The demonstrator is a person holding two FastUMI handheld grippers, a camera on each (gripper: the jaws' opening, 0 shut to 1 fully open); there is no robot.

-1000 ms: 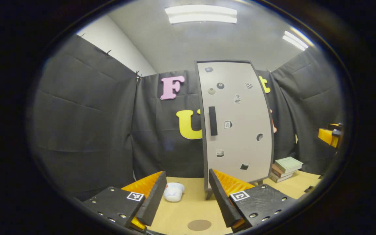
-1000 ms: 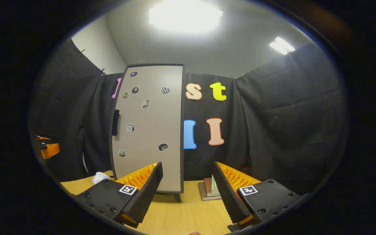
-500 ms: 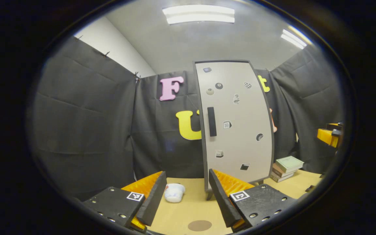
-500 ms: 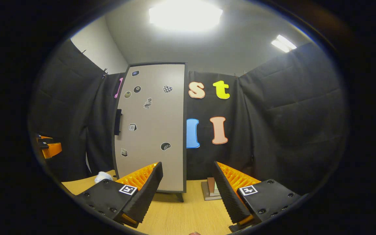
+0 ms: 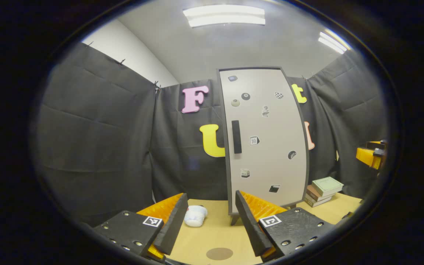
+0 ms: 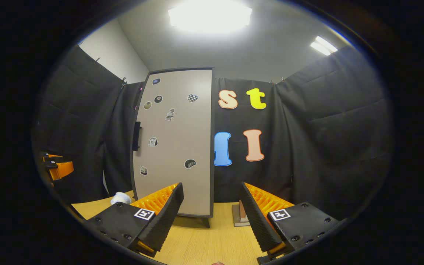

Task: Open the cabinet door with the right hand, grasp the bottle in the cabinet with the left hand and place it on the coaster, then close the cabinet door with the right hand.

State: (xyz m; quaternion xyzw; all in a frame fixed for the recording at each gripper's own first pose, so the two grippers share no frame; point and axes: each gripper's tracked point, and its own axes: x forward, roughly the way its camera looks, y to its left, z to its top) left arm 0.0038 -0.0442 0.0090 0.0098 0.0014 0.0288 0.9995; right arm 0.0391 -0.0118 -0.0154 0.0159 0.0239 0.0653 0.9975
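Cabinet (image 5: 265, 140) stands upright on the wooden counter (image 5: 215, 232) against the black cloth wall, its pale door (image 6: 175, 143) closed and dotted with small stickers. In the left gripper view a dark vertical handle (image 5: 236, 136) sits near the door's left edge, at about mid height. The left tongs (image 5: 208, 221) are apart and hold nothing; they point at the cabinet from in front, so the door's lower left corner rises just behind the right-hand finger. The bottle cannot be seen behind the closed door. A round brown coaster (image 5: 219, 253) lies flat on the counter between the left tongs' two fingers, low in the view and nearer the camera than the cabinet. A small white tub (image 5: 195, 215) rests on the counter just beside the inner edge of the left-hand finger, to the left of the cabinet's foot. A stack of books (image 5: 322, 190) lies on the counter to the right of the cabinet. At the far right edge of that view, part of the other gripper shows, well apart from the door. In the right gripper view the right tongs (image 6: 212, 217) are also apart and empty, aimed at the cabinet's right edge; the handle appears far to the left on the door, well clear of both fingers. The books show between these fingers, beside the cabinet's foot.
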